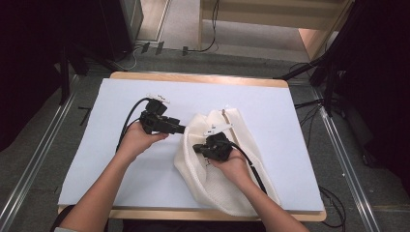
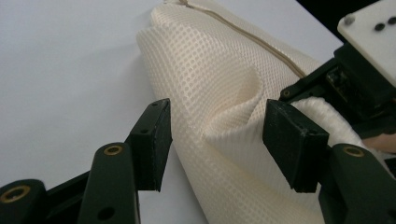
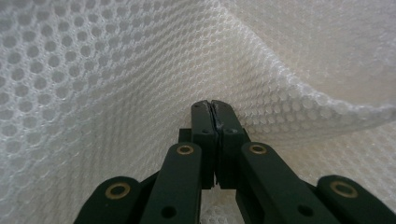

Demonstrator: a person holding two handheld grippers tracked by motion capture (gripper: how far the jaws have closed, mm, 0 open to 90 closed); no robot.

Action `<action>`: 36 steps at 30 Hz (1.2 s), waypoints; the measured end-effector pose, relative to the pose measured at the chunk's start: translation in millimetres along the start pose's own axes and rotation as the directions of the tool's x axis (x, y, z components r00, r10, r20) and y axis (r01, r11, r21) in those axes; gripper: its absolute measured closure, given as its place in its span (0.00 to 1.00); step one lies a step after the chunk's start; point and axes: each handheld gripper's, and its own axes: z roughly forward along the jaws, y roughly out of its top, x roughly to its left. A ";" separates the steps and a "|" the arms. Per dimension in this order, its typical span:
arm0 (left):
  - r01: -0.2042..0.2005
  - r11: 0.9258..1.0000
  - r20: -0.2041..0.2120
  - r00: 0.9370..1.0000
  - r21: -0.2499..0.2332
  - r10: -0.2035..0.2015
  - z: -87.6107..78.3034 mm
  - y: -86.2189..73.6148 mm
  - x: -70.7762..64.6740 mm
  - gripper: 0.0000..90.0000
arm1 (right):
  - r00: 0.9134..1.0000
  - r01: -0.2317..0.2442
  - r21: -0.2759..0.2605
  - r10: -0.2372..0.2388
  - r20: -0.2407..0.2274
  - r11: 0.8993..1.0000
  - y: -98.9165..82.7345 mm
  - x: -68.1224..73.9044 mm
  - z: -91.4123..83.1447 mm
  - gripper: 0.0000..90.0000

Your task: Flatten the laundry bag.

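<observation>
A cream-white mesh bag (image 1: 198, 179) with a zip along one edge lies crumpled on the pale table sheet (image 1: 116, 164), right of centre. My left gripper (image 1: 183, 129) is level at the bag's left edge, jaws open. In the left gripper view (image 2: 217, 140) a raised fold of the mesh bag (image 2: 210, 60) lies between the two pads, which do not touch it. My right gripper (image 1: 196, 147) rests on top of the bag, pointing left. Its jaws (image 3: 214, 109) are shut at the fold, with the mesh bag (image 3: 93, 70) all round the tips. The right gripper (image 2: 345, 79) sits just beyond the left one.
The sheet covers a wooden table (image 1: 193, 77) whose edge shows at the back and front. Dark stands and cables (image 1: 333, 82) flank the table on the floor. Bare sheet lies left of and behind the bag.
</observation>
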 end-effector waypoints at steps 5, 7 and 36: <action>0.003 0.996 0.014 1.000 -0.085 -0.002 -30.7 11.2 -12.1 0.49 | 1.000 -0.004 0.004 0.004 0.005 1.000 0.1 1.3 0.9 1.00; -0.005 0.998 0.024 1.000 -0.065 0.007 -26.5 13.1 -17.5 0.47 | 1.000 -0.002 0.003 0.002 0.010 1.000 0.6 2.4 0.9 1.00; 0.025 0.991 0.060 0.998 0.132 -0.033 17.8 -39.5 12.4 0.95 | 0.993 -0.064 -0.113 0.075 0.096 0.991 -3.2 -48.1 -59.4 0.71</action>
